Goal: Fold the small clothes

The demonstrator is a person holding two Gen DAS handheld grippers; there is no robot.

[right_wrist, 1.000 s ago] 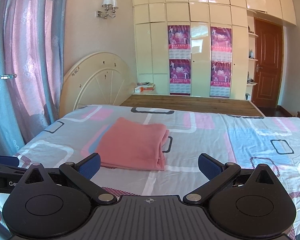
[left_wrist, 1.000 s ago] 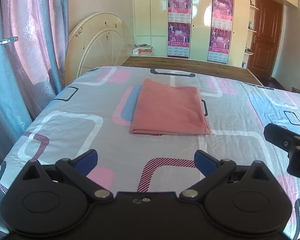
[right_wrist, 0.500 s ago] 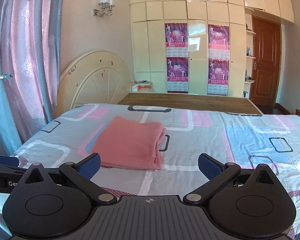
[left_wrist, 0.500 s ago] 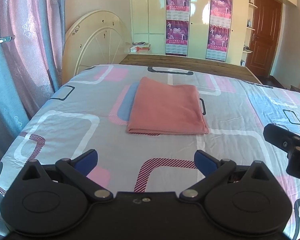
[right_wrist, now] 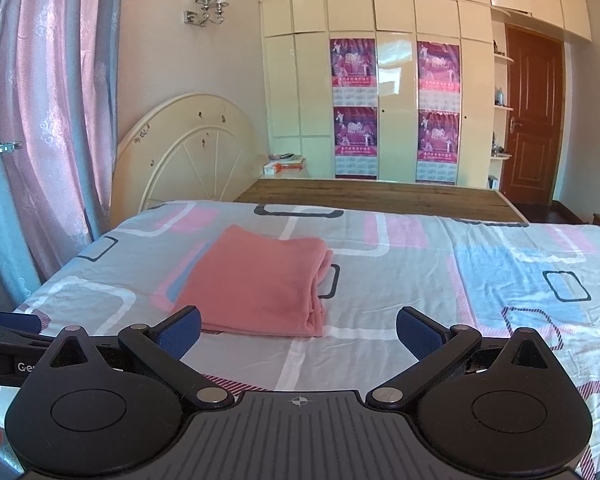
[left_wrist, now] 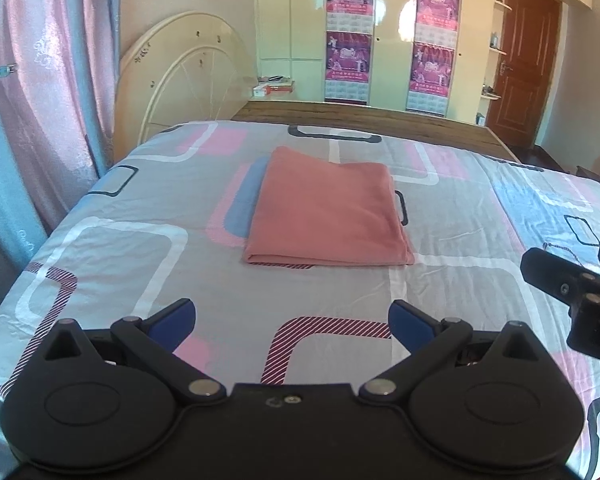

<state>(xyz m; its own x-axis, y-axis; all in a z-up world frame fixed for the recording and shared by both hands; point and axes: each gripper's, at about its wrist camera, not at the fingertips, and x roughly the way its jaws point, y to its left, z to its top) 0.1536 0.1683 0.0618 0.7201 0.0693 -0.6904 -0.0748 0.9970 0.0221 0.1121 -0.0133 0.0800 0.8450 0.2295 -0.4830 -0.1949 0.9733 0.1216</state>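
Salmon-pink cloth (left_wrist: 328, 212) is lying folded flat on the bed (left_wrist: 140, 248), apparently finished, both tools, left (left_wrist: 292, 320) and right (right_wrist: 298, 326), hanging spread apart, gripping nothing

A home bedroom is shown. The lower half of the frame is filled by a bed (right_wrist: 380, 280) under a patterned sheet; a rounded headboard (right_wrist: 188, 152) and curtains (right_wrist: 40, 120) are seen at left, wardrobes (right_wrist: 396, 80) with posters and a wooden door (right_wrist: 534, 120) at upper right.
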